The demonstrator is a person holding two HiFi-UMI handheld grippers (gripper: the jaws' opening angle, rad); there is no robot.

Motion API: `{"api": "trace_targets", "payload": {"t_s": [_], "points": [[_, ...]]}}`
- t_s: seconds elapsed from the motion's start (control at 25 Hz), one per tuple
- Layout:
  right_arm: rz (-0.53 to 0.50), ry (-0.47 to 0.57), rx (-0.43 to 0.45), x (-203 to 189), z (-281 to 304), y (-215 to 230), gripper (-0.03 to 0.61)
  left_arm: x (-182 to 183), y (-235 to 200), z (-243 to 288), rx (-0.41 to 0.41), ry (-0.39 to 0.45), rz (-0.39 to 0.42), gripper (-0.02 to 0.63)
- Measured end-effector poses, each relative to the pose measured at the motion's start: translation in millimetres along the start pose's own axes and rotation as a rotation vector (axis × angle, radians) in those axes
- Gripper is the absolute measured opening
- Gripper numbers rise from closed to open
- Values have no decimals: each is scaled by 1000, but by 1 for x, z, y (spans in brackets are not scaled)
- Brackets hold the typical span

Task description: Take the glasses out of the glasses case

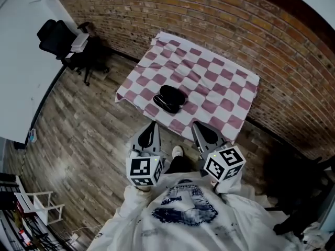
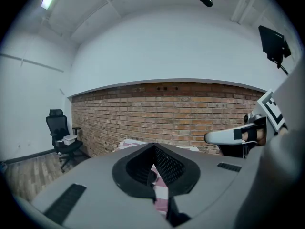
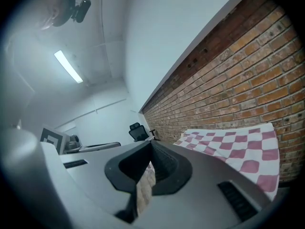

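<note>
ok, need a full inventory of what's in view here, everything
glasses case: 1, black, looks closed, on the cloth near its front edge
tablecloth: 1, pink and white check, over the table by the brick wall
brick wall: 1, red-brown, behind the table
floor: 1, grey-brown wood planks
office chair: 1, black, far left
white item: 1, white, on the chair
rack: 1, white, lower left
shoe: 1, light, between the grippers
sweatshirt: 1, white with blue print, bottom
left hand-held gripper: 1, grey, shut, empty, short of the table
right hand-held gripper: 1, grey, shut, empty, short of the table
</note>
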State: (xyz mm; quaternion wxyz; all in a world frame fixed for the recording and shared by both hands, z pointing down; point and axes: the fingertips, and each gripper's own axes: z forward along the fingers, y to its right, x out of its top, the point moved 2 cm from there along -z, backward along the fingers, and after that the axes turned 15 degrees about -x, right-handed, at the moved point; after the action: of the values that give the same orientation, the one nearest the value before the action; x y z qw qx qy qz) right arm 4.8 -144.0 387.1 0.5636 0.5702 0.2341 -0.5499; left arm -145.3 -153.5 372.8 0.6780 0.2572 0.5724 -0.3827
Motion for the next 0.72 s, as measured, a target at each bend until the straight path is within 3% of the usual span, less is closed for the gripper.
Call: {"api": "trace_targets", "payload": {"t_s": [0.24, 0.72], "points": [[2, -19, 2, 5, 54, -6, 14, 7, -52, 29, 9, -12, -7, 9], [27, -23, -86, 16, 125, 5, 14, 9, -120, 81, -51, -42, -9, 9]]}}
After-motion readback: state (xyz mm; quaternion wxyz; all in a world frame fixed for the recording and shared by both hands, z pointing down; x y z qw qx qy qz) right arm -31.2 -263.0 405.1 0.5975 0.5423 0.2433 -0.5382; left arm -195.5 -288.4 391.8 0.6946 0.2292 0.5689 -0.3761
